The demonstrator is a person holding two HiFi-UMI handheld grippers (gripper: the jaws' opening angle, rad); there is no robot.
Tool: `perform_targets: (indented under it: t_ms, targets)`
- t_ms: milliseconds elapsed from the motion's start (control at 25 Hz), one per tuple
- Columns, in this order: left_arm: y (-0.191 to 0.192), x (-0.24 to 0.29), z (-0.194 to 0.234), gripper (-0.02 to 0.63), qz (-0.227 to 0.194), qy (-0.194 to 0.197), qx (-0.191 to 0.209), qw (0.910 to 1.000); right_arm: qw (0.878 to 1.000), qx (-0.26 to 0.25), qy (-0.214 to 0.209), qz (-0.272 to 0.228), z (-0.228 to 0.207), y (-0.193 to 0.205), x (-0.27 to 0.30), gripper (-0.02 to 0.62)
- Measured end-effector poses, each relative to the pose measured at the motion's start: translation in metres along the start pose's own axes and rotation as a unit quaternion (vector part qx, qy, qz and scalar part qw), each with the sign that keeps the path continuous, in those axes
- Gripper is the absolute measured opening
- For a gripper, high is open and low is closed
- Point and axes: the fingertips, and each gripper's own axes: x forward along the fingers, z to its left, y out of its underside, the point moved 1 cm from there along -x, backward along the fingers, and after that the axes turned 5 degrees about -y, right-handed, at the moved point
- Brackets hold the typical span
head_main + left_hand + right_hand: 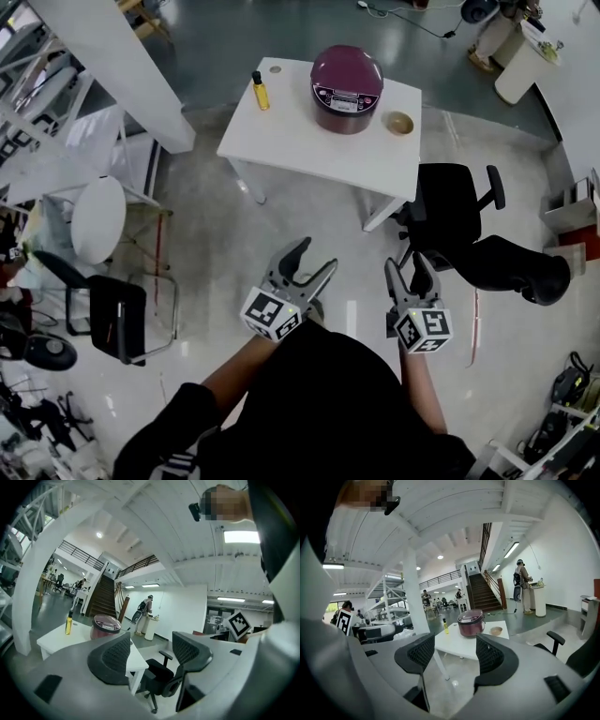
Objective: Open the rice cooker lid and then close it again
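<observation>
Head view: rice cooker, lid shut, is sitting twd the far side of the white table, btwn a yellow bottle and a small bowl. Left gripper and right gripper are hovering over the floor, well apart from the table.
Left gripper view: jaws are standing wide apart, nothing btwn them.
Right gripper view: jaws likewise wide and empty, w/ the cooker showing far beyond them.

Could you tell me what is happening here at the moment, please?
A person stands well back from a white table, holding a two-jaw gripper in each hand. The left gripper and right gripper are both open and empty. The rice cooker sits on the table, lid shut and untouched, between a yellow bottle and a small bowl.
</observation>
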Motion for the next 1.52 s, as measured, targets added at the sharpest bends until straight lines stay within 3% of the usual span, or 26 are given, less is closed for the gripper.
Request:
perform_targets:
  t_ms: [240, 560, 880, 1200, 1520]
  targets:
    - [-0.020, 0.045, 0.052, 0.258, 0.004, 0.002, -0.004, 1.0000, 0.999, -0.002, -0.005, 0.033, -0.014, -0.008, 0.066, 0.242]
    - [-0.032, 0.074, 0.107, 0.261, 0.003, 0.010, -0.013, 0.9999, 0.999, -0.014, -0.001, 0.033, -0.016, -0.032, 0.139, 0.242]
    - [-0.043, 0.089, 0.131, 0.261, -0.005, 0.031, -0.025, 0.9992, 0.999, -0.029, 0.012, 0.025, -0.009, -0.046, 0.172, 0.242]
    - [-0.034, 0.083, 0.144, 0.261, -0.004, -0.003, -0.048, 0.9988, 0.998, -0.024, -0.014, 0.048, -0.004, -0.036, 0.191, 0.242]
    - [-0.036, 0.090, 0.178, 0.264, -0.007, -0.059, -0.038, 0.9975, 0.996, -0.027, -0.071, 0.053, -0.009, -0.037, 0.251, 0.242]
